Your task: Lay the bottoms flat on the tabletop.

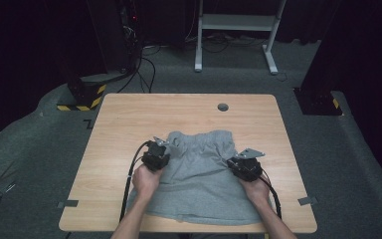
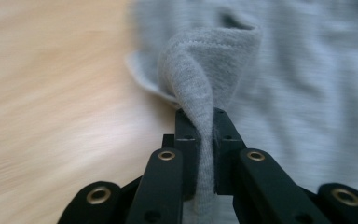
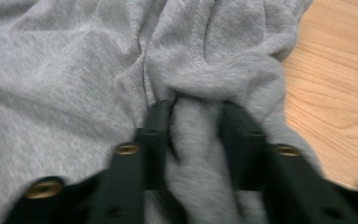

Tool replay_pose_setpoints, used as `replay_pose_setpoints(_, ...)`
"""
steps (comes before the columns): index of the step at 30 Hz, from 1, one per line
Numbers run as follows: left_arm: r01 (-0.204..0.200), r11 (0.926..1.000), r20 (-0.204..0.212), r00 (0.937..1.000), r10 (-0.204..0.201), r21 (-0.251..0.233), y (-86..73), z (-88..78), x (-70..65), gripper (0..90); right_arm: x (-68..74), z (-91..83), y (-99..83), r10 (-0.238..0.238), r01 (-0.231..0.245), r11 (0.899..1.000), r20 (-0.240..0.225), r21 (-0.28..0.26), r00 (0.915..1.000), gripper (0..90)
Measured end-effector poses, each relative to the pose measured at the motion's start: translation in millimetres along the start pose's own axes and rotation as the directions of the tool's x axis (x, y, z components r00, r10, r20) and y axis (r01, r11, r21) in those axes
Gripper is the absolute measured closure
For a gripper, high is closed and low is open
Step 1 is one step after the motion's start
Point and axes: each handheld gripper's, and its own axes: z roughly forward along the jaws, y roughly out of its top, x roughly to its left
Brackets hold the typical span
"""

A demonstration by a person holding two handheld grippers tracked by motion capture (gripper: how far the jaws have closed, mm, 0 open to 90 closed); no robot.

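Note:
A grey garment (image 1: 199, 174) with an elastic waistband lies flat on the near half of a wooden table (image 1: 179, 112). My left gripper (image 1: 165, 145) is at the garment's left edge near the waistband. In the left gripper view it (image 2: 200, 122) is shut on a raised fold of the grey cloth (image 2: 200, 65). At the garment's right edge sits my right gripper (image 1: 235, 162). In the right gripper view a thick wad of the cloth (image 3: 200, 140) is bunched between its jaws (image 3: 196, 112), which press on it. A hand holds each gripper from the table's near side.
A round grey cable hole (image 1: 223, 107) is in the tabletop at the back. Tape pieces (image 1: 69, 203) (image 1: 307, 200) mark the near corners. On the floor behind stand a white desk frame (image 1: 234, 22), a yellow-and-black striped base (image 1: 82, 97) and loose cables.

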Motion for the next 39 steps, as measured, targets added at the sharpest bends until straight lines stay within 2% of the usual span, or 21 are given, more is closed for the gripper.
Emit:
replay_pose_setpoints(1, 0.014, 0.9999, -0.043, 0.999, -0.014, -0.008, -1.1, -3.7, 7.8, 84.3, -2.2, -0.8, 1.5, 0.008, -0.008, 1.0, -0.01, 0.003, 0.9999, 79.9)
replay_pose_setpoints(2, 0.051, 0.9986, -0.095, 0.9941, -0.052, -0.014, -4.3, -9.0, 24.7, 84.3, -3.4, -2.2, 3.2, 0.008, -0.008, 1.0, -0.003, 0.008, 1.0, 81.7)
replay_pose_setpoints(4, 0.073, 0.9973, -0.12, 0.9901, -0.074, -0.008, -7.9, -10.7, 33.4, 82.1, -5.3, -3.6, 6.3, 0.013, -0.013, 1.0, 0.004, 0.006, 0.9999, 82.2)
replay_pose_setpoints(5, 0.083, 0.9962, -0.121, 0.9889, -0.086, -0.028, -11.0, -12.4, 33.7, 74.6, -6.2, -3.5, 7.5, 0.017, -0.017, 1.0, 0.0, 0.006, 0.9999, 82.2)
replay_pose_setpoints(7, 0.076, 0.994, -0.084, 0.993, -0.083, -0.078, -16.0, -17.3, 26.4, 55.7, -6.5, -4.9, 10.5, 0.026, -0.026, 1.0, -0.016, -0.002, 0.9995, 81.2)
replay_pose_setpoints(9, 0.023, 0.9904, -0.064, 0.9975, -0.032, -0.136, -22.5, -25.7, 11.5, 45.3, -5.9, -9.9, 13.3, 0.03, -0.031, 0.999, -0.032, -0.029, 0.999, 74.7)
replay_pose_setpoints(11, -0.017, 0.9829, -0.022, 0.9997, 0.013, -0.183, -32.6, -33.8, -3.5, 41.1, -7.3, -19.0, 17.6, 0.056, -0.057, 0.996, -0.023, -0.063, 0.9982, 65.4)
replay_pose_setpoints(13, -0.02, 0.9809, 0.031, 0.9991, 0.027, -0.193, -41.2, -35.5, -11.3, 39.1, -11.5, -25.5, 21.5, 0.087, -0.088, 0.992, -0.017, -0.085, 0.9961, 58.9)
replay_pose_setpoints(15, -0.016, 0.9812, 0.059, 0.9979, 0.028, -0.192, -48.3, -34.3, -14.3, 38.5, -14.8, -27.5, 23.9, 0.104, -0.105, 0.991, -0.014, -0.084, 0.9945, 56.1)
replay_pose_setpoints(17, -0.006, 0.9849, 0.085, 0.9962, 0.021, -0.173, -59.5, -29.8, -15.2, 37.5, -23.1, -25.7, 27.9, 0.149, -0.149, 0.987, -0.012, -0.054, 0.9888, 50.1)
replay_pose_setpoints(18, 0.005, 0.9869, 0.09, 0.9959, 0.009, -0.161, -70.7, -25.8, -12.8, 37.1, -29.5, -17.9, 29.5, 0.181, -0.181, 0.983, -0.019, -0.012, 0.9833, 49.6)
replay_pose_setpoints(23, 0.038, 0.9839, 0.116, 0.9931, -0.018, -0.175, -86.6, -23.2, -5.5, 36.0, -35.8, 3.5, 26.7, 0.209, -0.208, 0.976, 0.0, 0.062, 0.978, 49.7)
replay_pose_setpoints(24, 0.04, 0.9828, 0.112, 0.9935, -0.02, -0.18, -87.9, -23.3, -6.4, 35.4, -37.2, 11.0, 23.5, 0.213, -0.213, 0.973, 0.013, 0.094, 0.9771, 56.9)
replay_pose_setpoints(25, 0.04, 0.9828, 0.112, 0.9935, -0.02, -0.18, -87.9, -23.3, -6.4, 35.2, -37.2, 11.0, 23.5, 0.213, -0.213, 0.973, 0.013, 0.094, 0.9771, 56.9)
replay_pose_setpoints(26, 0.006, 0.9849, 0.086, 0.9962, 0.009, -0.173, -86.6, -21.8, -10.0, 34.9, -38.0, 10.7, 24.0, 0.194, -0.193, 0.976, -0.002, 0.1, 0.981, 76.4)
replay_pose_setpoints(27, -0.008, 0.9855, 0.076, 0.9969, 0.021, -0.17, -86.2, -21.5, -11.6, 34.5, -37.0, 9.9, 24.9, 0.18, -0.179, 0.978, -0.001, 0.106, 0.9837, 81.7)
replay_pose_setpoints(31, -0.014, 0.9856, 0.073, 0.997, 0.027, -0.169, -86.2, -21.4, -12.0, 33.3, -37.6, 1.9, 32.1, 0.154, -0.154, 0.983, 0.008, 0.098, 0.9881, 84.6)
replay_pose_setpoints(34, -0.021, 0.9854, 0.064, 0.9975, 0.032, -0.169, -86.2, -21.3, -13.0, 32.8, -37.2, -6.7, 41.6, 0.15, -0.15, 0.987, 0.008, 0.057, 0.9886, 84.7)
replay_pose_setpoints(35, -0.019, 0.9855, 0.065, 0.9974, 0.031, -0.169, -86.2, -21.2, -13.0, 32.6, -30.6, -19.1, 56.4, 0.133, -0.133, 0.991, -0.009, 0.008, 0.9911, 84.6)
replay_pose_setpoints(37, -0.017, 0.9856, 0.066, 0.9974, 0.028, -0.168, -86.2, -21.2, -13.0, 32.5, -18.4, -29.1, 67.9, 0.099, -0.099, 0.995, -0.025, -0.024, 0.9948, 84.5)
replay_pose_setpoints(39, -0.018, 0.9857, 0.065, 0.9974, 0.03, -0.168, -86.2, -21.3, -12.9, 32.5, 0.4, -37.4, 79.2, 0.013, -0.014, 0.999, -0.025, -0.05, 0.9996, 84.4)
